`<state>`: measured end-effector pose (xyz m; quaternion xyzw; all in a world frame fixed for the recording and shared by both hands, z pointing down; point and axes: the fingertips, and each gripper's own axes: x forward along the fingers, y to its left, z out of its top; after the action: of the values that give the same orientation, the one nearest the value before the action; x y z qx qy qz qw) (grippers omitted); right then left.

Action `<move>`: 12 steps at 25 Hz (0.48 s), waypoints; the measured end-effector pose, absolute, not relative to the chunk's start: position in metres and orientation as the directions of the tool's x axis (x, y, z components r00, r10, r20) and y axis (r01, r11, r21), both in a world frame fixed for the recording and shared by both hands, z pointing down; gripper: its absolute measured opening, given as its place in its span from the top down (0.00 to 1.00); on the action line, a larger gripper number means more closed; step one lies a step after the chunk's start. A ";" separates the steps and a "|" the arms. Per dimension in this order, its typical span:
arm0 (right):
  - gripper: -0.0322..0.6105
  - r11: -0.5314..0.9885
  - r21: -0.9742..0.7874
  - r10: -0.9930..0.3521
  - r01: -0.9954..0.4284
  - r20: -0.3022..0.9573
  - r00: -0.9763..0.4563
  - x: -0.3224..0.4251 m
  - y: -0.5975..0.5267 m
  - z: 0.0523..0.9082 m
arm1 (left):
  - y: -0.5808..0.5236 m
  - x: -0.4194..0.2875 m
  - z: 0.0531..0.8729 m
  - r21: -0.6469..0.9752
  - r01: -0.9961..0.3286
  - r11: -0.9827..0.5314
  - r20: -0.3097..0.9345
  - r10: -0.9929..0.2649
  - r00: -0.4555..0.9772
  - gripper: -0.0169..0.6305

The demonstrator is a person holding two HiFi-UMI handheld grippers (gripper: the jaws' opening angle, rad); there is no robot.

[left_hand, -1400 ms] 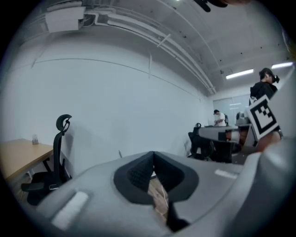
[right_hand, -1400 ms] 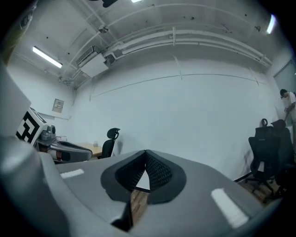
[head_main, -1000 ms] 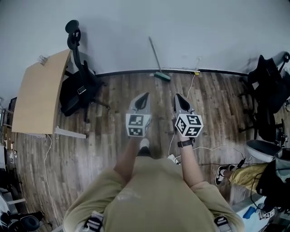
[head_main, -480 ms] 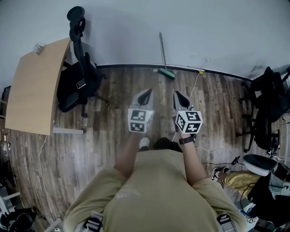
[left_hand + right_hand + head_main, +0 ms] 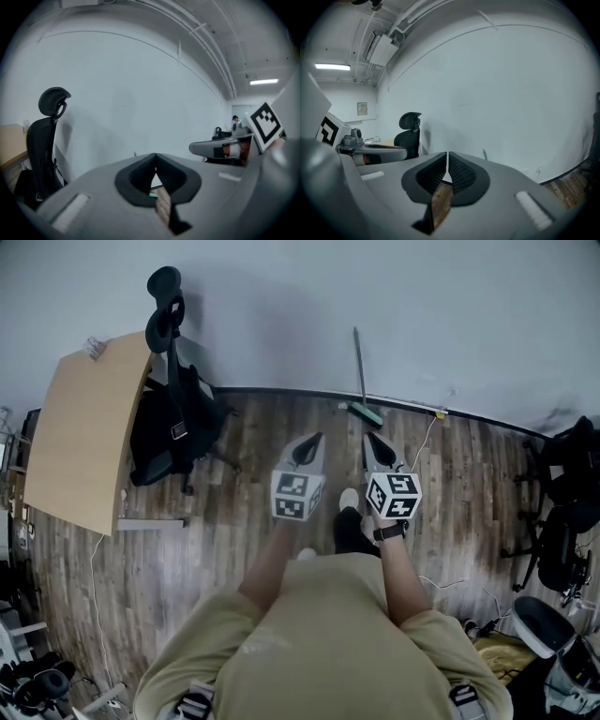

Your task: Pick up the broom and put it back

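- Left gripper (image 5: pixel 312 439), grey, with a black-and-white marker cube: held out over the floor, jaws closed tip to tip, nothing between them.
- Right gripper (image 5: pixel 371 439), same build, side by side with the left: jaws drawn together to a hairline slit, empty.
- Broom (image 5: pixel 367 412), thin grey handle and green head: ahead of both grippers, nearest the right one's tip yet apart from it. Head on the floor at the black baseboard (image 5: pixel 272 391), handle leaning up the white wall (image 5: pixel 450 315).
- Black high-backed office chair (image 5: pixel 169 423): ahead and to the left of the left gripper, well apart.
- Light wooden desk top (image 5: pixel 80 437): farther left, beyond the chair.
- Dark wood-plank floor (image 5: pixel 234 456): beneath both grippers.
- Black wristwatch (image 5: pixel 386 533): on the wrist behind the right gripper.
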<state>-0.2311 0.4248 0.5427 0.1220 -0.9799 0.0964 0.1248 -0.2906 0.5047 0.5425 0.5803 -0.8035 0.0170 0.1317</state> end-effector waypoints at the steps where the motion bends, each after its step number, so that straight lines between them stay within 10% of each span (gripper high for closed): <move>1: 0.92 0.952 -0.162 -0.213 -0.260 0.257 -0.943 -0.242 0.406 0.540 | 0.486 -0.298 0.542 0.118 -0.939 0.322 0.235 -0.928 -0.288 0.97; 12: 0.92 0.939 -0.235 -0.217 -0.252 0.165 -0.962 -0.332 0.189 0.512 | 0.298 -0.389 0.516 0.083 -0.930 0.359 0.254 -0.910 -0.328 0.97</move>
<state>-0.3321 0.1888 0.5118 0.1195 -0.9822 0.1277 0.0684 -0.3886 0.2979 0.5164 0.5650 -0.8140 0.0386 0.1295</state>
